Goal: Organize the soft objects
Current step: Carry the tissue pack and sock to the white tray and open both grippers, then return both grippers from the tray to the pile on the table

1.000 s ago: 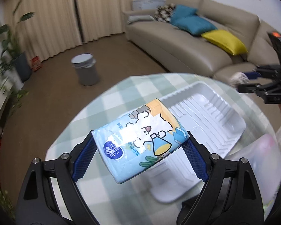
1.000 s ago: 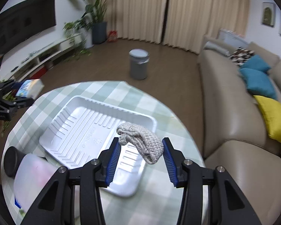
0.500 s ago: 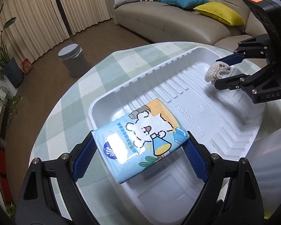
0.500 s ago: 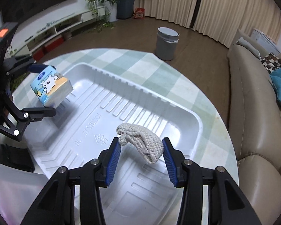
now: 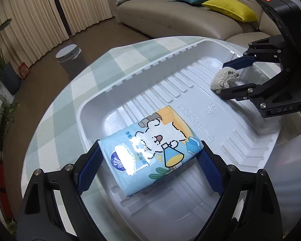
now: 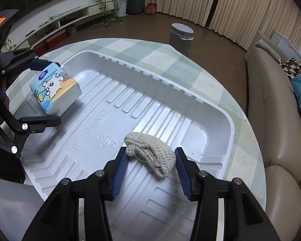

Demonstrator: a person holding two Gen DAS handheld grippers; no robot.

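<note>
From my seat I cannot see the underside of the tissue pack (image 5: 150, 152), so whether it rests on the white tray (image 5: 130, 84) or hangs just over it is unclear. The knitted bundle (image 6: 150, 154) hides its own contact with the tray floor too. A pale translucent thing (image 6: 8, 204) at the lower left of the right wrist view is blurred and cut by the edge; I cannot name it. The sofa (image 6: 275, 120) runs out of frame. The red box (image 6: 151, 8) by the curtains carries print too small to read.
</note>
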